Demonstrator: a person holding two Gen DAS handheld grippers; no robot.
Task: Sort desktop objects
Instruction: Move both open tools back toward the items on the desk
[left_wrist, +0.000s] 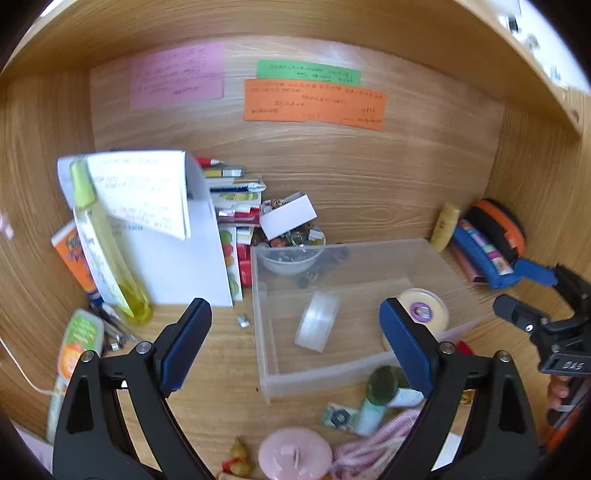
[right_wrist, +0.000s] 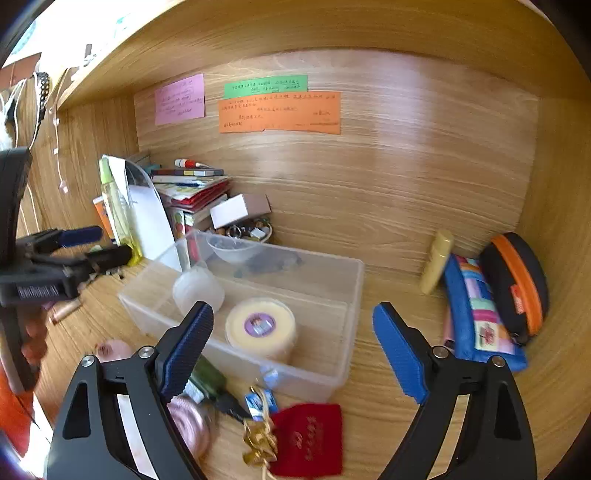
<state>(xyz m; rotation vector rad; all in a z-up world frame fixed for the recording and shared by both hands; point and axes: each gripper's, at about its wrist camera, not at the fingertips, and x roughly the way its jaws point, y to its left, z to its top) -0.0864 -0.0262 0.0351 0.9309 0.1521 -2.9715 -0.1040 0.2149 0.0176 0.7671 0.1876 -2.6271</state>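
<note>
Both hand-held grippers look the same: the left hand-held gripper (left_wrist: 295, 343) and right hand-held gripper (right_wrist: 293, 347) have matte black triangular arms with cut-out windows, silver round screws at the joints, and ribbed blue pads (right_wrist: 188, 347) on the fingers. One body has a white printed label, too blurry to read. Bits of skin and an orange sleeve show at the edges.

A clear plastic bin (right_wrist: 347, 295) sits on the wooden desk, open-topped. Inside it a transparent tape roll (left_wrist: 317, 321) stands on edge near the left wall, and a cream-yellow tape roll (right_wrist: 260, 328) with a purple centre label lies flat beside it. In front of the bin lie a red pouch (right_wrist: 308, 439), a gold trinket (right_wrist: 258, 443), a pink round lid (left_wrist: 293, 454) and a green-capped bottle (left_wrist: 382, 387).
</note>
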